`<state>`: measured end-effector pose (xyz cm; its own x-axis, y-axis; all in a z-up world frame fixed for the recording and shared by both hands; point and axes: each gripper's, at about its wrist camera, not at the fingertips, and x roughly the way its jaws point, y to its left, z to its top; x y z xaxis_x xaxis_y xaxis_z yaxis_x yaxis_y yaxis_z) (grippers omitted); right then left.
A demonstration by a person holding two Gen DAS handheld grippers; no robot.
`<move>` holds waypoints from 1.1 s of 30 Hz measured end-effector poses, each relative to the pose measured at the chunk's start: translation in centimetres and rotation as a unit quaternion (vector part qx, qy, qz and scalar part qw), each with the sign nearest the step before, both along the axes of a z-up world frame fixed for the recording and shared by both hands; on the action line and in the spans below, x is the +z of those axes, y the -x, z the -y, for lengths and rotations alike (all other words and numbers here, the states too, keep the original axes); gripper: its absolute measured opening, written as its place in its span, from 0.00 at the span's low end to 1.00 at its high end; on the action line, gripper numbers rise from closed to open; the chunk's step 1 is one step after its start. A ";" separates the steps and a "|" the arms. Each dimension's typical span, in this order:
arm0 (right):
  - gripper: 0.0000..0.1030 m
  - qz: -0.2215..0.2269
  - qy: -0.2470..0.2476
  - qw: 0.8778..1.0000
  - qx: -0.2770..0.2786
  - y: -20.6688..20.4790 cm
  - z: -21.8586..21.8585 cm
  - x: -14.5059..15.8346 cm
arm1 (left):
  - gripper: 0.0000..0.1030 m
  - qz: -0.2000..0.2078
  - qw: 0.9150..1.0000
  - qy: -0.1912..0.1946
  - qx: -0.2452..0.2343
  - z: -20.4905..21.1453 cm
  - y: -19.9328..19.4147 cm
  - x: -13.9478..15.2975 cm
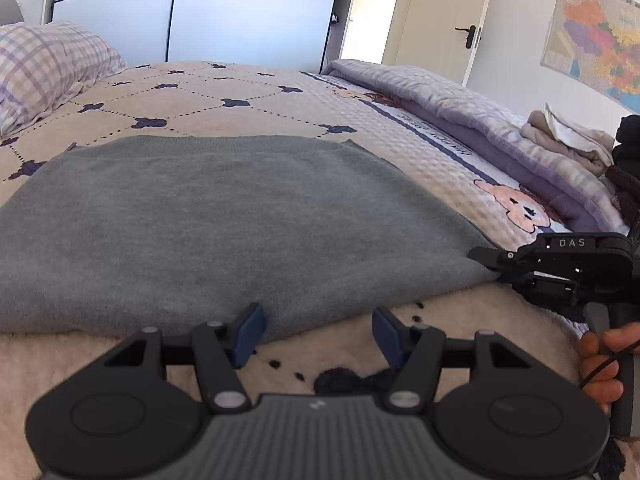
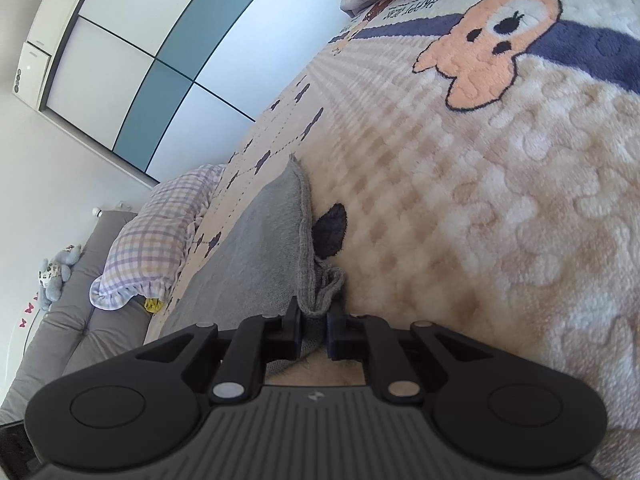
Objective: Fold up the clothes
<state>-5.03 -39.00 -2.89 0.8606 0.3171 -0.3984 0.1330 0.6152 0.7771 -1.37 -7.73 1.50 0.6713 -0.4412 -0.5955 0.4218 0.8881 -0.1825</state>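
Note:
A grey knit garment (image 1: 224,220) lies flat on the bed, folded into a broad rectangle. My left gripper (image 1: 318,330) is open at the garment's near edge, its blue pads (image 1: 250,330) low over the blanket, holding nothing. My right gripper (image 2: 313,330) is shut on the garment's near right corner (image 2: 320,292); it also shows in the left wrist view (image 1: 486,258), at the right, pinching that corner. In the right wrist view the garment (image 2: 260,248) runs away from the jaws towards the pillow.
The bed carries a cream fleece blanket (image 1: 224,96) with dark clover marks and pink bear figures (image 2: 492,48). A plaid pillow (image 1: 44,68) lies far left. A folded lilac quilt (image 1: 460,108) and a pile of clothes (image 1: 568,140) lie at the right. A wardrobe (image 1: 192,16) stands behind.

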 end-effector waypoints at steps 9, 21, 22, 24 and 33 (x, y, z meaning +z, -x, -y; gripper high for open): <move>0.09 -0.016 -0.014 1.000 -0.007 -0.2 0.2 0.4 | 0.61 0.004 1.000 0.019 -0.002 -0.5 0.3 0.1; 0.09 0.050 0.236 0.968 0.062 -3.2 -11.1 8.9 | 0.60 0.006 0.973 0.185 0.141 -17.9 1.6 4.8; 0.09 0.059 0.252 0.962 0.087 -3.9 -13.6 9.1 | 0.60 0.010 0.968 0.195 0.160 -19.9 2.0 5.1; 0.09 0.077 0.284 0.946 0.138 -5.3 -18.4 9.5 | 0.61 0.017 0.952 0.229 0.201 -23.8 3.1 5.6; 0.10 0.128 0.368 0.868 0.308 -10.5 -35.6 11.6 | 0.61 0.005 0.905 0.275 0.326 -31.3 5.5 4.1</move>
